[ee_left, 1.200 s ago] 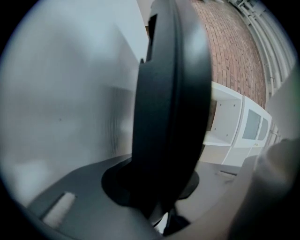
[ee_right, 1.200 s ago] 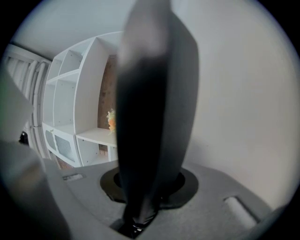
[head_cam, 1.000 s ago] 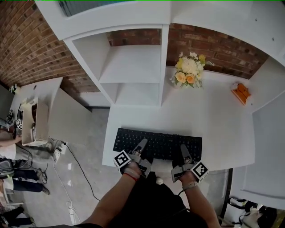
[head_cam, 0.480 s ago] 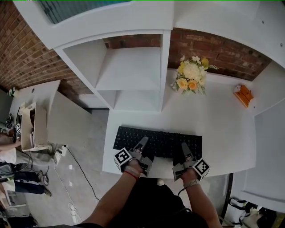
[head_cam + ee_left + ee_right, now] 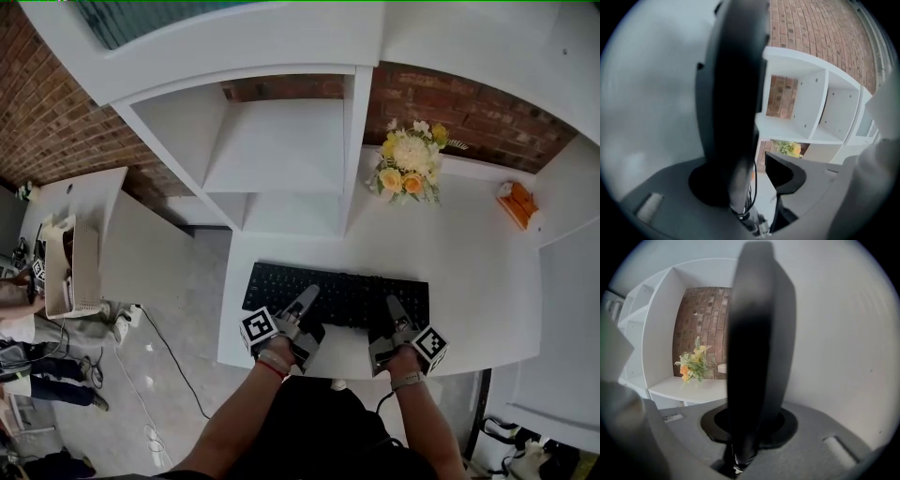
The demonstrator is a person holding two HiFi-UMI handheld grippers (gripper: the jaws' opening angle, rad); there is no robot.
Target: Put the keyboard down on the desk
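Observation:
The black keyboard (image 5: 337, 292) lies flat on the white desk (image 5: 469, 272), close to its near edge. My left gripper (image 5: 305, 307) reaches over the keyboard's near left part. Its jaws are opening: in the left gripper view the keyboard (image 5: 736, 93) stands as a dark band between them, and a gap shows between it and the right pad (image 5: 780, 171). My right gripper (image 5: 395, 315) sits at the near right part. In the right gripper view the keyboard's edge (image 5: 759, 357) fills the space between the jaws, which are shut on it.
A white shelf unit (image 5: 281, 150) stands at the back left of the desk. A bunch of yellow and orange flowers (image 5: 410, 169) is behind the keyboard, and a small orange object (image 5: 518, 203) lies at the far right. A basket (image 5: 70, 267) sits on a side table.
The keyboard and both grippers keep their places at the desk's near edge. The head view has shifted a little, so everything sits slightly further right in the picture.

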